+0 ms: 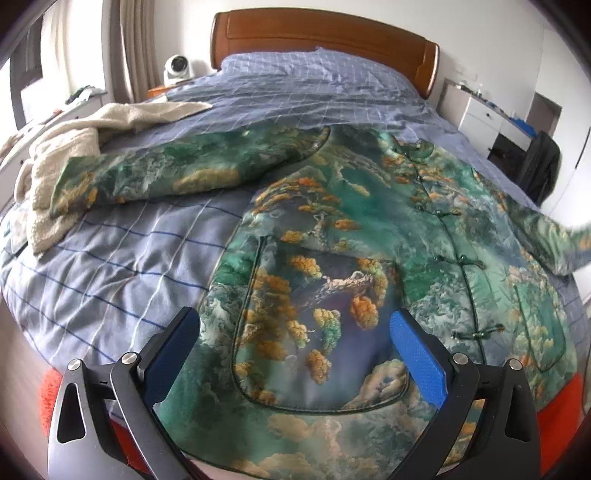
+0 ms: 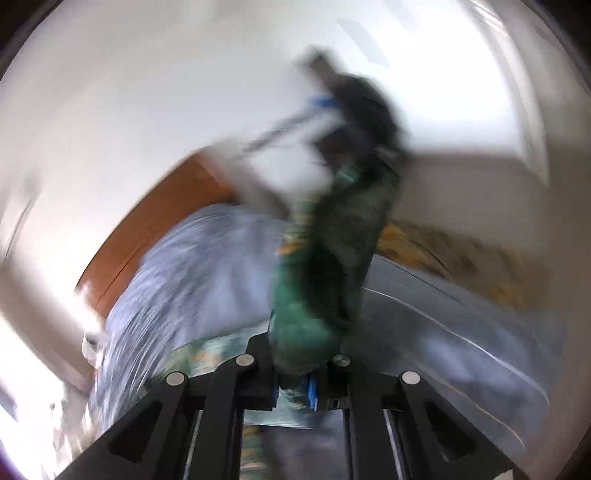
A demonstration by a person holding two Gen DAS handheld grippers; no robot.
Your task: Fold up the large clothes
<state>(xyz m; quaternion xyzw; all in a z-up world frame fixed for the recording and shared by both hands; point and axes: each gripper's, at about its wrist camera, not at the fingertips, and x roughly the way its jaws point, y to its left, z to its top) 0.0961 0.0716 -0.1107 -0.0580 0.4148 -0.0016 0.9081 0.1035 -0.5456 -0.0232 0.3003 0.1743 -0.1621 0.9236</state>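
Observation:
A large green jacket with an orange and teal landscape print lies front up on the bed, knot buttons down its middle. Its left sleeve stretches out to the left. Its right sleeve lifts off the bed at the right edge, blurred. My left gripper is open and empty, hovering above the jacket's lower pocket. In the right wrist view, which is motion-blurred, my right gripper is shut on the green sleeve, which stands up from between the fingers.
The bed has a blue checked cover and a wooden headboard. A cream fleece blanket lies at the left. White drawers and a dark bag stand at the right. A small fan sits beside the headboard.

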